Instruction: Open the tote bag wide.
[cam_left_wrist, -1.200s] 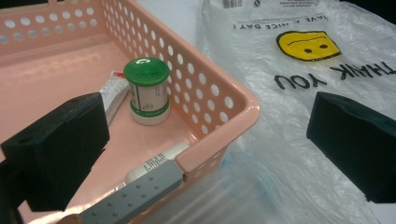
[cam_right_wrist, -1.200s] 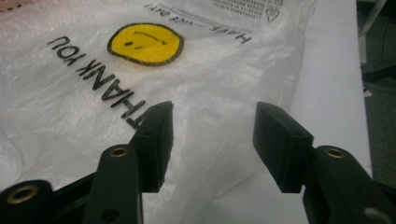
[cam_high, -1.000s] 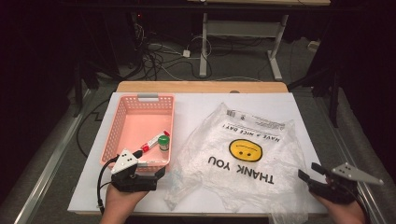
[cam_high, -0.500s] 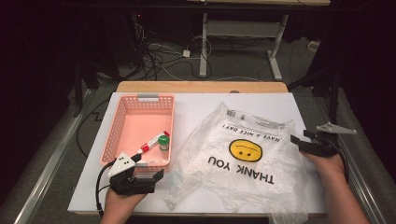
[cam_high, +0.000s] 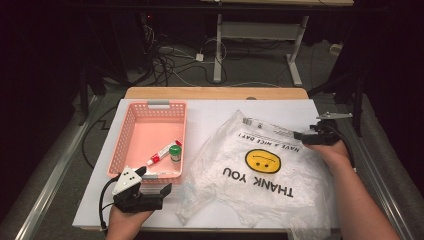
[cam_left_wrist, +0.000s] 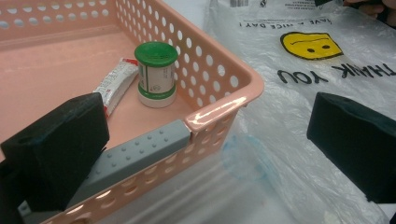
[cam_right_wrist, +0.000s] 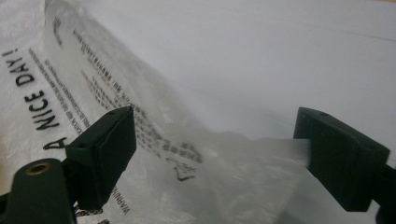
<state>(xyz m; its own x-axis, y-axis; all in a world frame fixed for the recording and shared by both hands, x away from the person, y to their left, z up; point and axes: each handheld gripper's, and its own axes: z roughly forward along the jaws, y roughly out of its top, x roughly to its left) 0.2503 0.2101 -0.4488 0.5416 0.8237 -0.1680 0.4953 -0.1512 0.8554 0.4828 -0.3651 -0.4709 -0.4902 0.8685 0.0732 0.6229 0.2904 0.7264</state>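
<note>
The left gripper lies low at the near left of the worktop, its jaws spread wide with nothing pressed between them; in the left gripper view one jaw stands over the near rim of the pink perforated basket, by its grey handle strip, and the other hangs above the plastic bag. The basket sits on the left part of the white sheet that covers the worktop, and inside it a small green-capped jar stands upright just beside a red-and-white tube that lies flat. To the right of the basket the clear plastic bag spreads crumpled across the middle of the sheet, with a yellow smiley face and the words "THANK YOU" and "HAVE A NICE DAY" printed upside down as seen from the person's side. At the bag's far right corner the right gripper has just been opening its jaws; they stand well apart, and in the right gripper view the bag's printed edge lies between them without being pinched. The worktop's wooden far edge shows beyond the white sheet. Behind it the room is dark, with tangled cables on the floor and the metal legs of another table.
</note>
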